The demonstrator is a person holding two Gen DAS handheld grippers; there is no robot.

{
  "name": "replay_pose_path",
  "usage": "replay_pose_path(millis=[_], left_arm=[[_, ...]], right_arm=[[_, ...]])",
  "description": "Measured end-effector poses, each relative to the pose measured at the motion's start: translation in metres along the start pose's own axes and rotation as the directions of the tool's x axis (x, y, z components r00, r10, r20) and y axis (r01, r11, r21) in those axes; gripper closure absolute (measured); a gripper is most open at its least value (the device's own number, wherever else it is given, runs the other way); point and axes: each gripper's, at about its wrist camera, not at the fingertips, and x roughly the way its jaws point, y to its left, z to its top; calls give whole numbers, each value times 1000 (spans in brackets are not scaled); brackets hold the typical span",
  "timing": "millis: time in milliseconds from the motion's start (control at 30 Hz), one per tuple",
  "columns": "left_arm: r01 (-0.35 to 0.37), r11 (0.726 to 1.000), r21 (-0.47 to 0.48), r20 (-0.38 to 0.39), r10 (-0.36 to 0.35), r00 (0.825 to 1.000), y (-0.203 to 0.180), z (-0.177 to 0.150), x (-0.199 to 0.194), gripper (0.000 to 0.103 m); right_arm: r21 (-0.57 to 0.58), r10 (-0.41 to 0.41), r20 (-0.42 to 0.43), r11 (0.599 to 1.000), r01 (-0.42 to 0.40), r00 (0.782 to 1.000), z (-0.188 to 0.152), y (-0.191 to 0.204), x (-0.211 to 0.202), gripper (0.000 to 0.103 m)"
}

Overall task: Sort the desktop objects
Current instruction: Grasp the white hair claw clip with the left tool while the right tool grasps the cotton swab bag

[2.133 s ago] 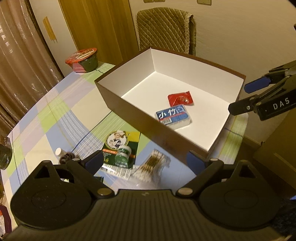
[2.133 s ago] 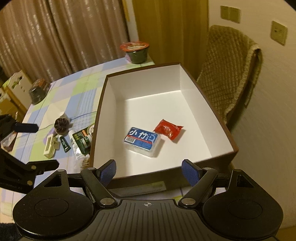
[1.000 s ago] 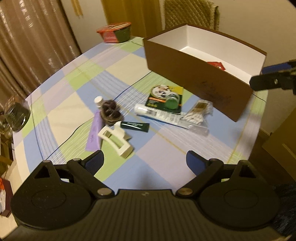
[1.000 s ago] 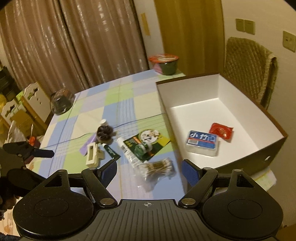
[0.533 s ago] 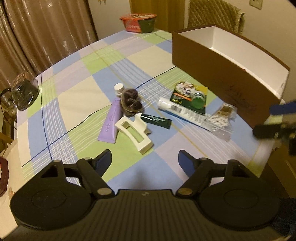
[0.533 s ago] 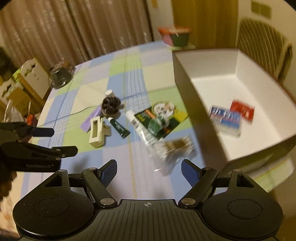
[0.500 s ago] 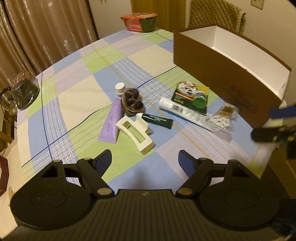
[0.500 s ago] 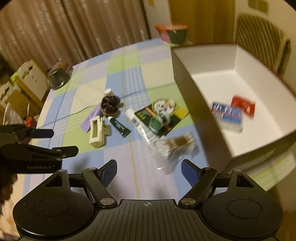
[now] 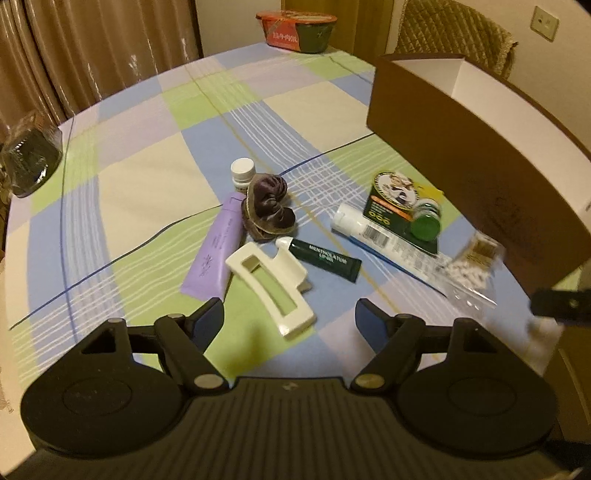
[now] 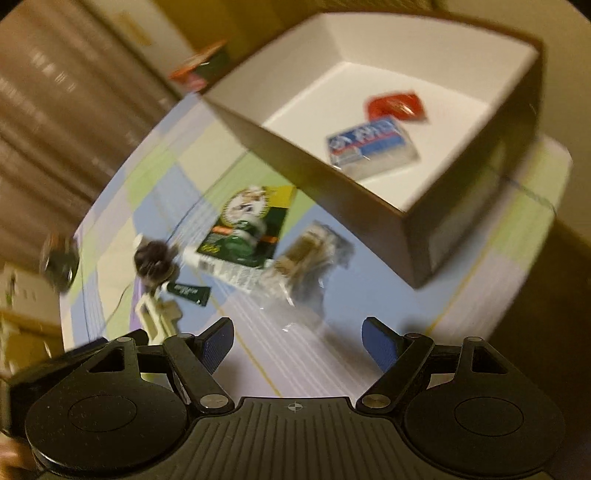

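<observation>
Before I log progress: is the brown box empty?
Not empty. The brown box holds a blue pack and a red packet.

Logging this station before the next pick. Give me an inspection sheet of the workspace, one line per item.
Surface: round table under a checked tablecloth.
Job's things, on the cloth: white hair claw clip, purple tube, dark scrunchie, small white-capped bottle, dark green lip gel tube, white tube, green carded jar, bag of cotton swabs.
In the brown box: blue tissue pack, red packet.
Clutter: instant noodle bowl, dark wrapped item at the table edges.
Grippers: left gripper and right gripper open, both empty.
Cables: nothing seen.
Surroundings: curtains, padded chair.
</observation>
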Motion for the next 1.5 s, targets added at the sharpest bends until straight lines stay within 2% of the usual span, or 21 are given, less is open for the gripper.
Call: replay_pose_path(millis=[200, 367, 533, 633, 833, 867, 900, 933, 1000, 1100, 1200, 1267, 1300, 1333, 1367, 1400, 1500], left_arm=[[-17, 999, -29, -67, 15, 998, 4, 10, 44, 40], [-10, 999, -43, -104, 5, 995, 8, 9, 67, 61], [16, 1000, -19, -90, -17, 996, 10, 1, 64, 62], [41, 999, -15, -90, -42, 995, 14, -5, 60, 62], [77, 997, -7, -92, -78, 993, 19, -14, 52, 62], [81, 997, -4, -92, -81, 992, 20, -15, 50, 62], [84, 996, 0, -91, -84, 992, 21, -16, 49, 62], [89, 996, 2, -92, -88, 992, 22, -17, 48, 62], [101, 995, 6, -100, -100, 990, 24, -20, 46, 62], [113, 993, 18, -109, -111, 988, 26, -25, 43, 62], [127, 992, 10, -113, -125, 986, 28, -25, 43, 63], [128, 992, 0, -114, -127, 985, 29, -23, 45, 61], [125, 992, -1, -115, -124, 986, 29, -21, 46, 60], [121, 993, -2, -114, -120, 986, 28, -20, 47, 60], [117, 993, -4, -114, -116, 987, 28, -18, 48, 58], [112, 994, -5, -113, -112, 987, 27, -17, 50, 57], [98, 995, 6, -105, -97, 990, 24, -16, 51, 57]], right_arm=[[201, 15, -34, 979, -8, 999, 9, -13, 13, 23], [346, -1, 4, 938, 0, 1000, 17, -11, 28, 23], [471, -31, 35, 882, 11, 999, 25, -7, 44, 23], [486, -85, 38, 872, 56, 996, 29, 1, 57, 23], [366, -204, 68, 916, 165, 977, 28, 19, 79, 23], [340, -212, 75, 924, 175, 974, 27, 19, 80, 29], [301, -202, 71, 938, 172, 977, 27, 20, 82, 59], [274, -190, 60, 947, 167, 980, 26, 21, 84, 69], [235, -172, 34, 959, 160, 984, 23, 20, 86, 76], [178, -158, -9, 971, 157, 987, 14, 12, 79, 79], [121, -164, -44, 978, 168, 985, 6, 11, 71, 79], [114, -173, -30, 978, 176, 984, 7, 13, 69, 79], [113, -178, -22, 977, 179, 984, 8, 14, 68, 72], [104, -183, -14, 977, 184, 983, 9, 15, 68, 53], [92, -190, -6, 978, 190, 982, 8, 17, 70, 42], [79, -196, 2, 977, 195, 981, 8, 19, 71, 35], [10, -197, 19, 980, 197, 980, 3, 25, 76, 35]])
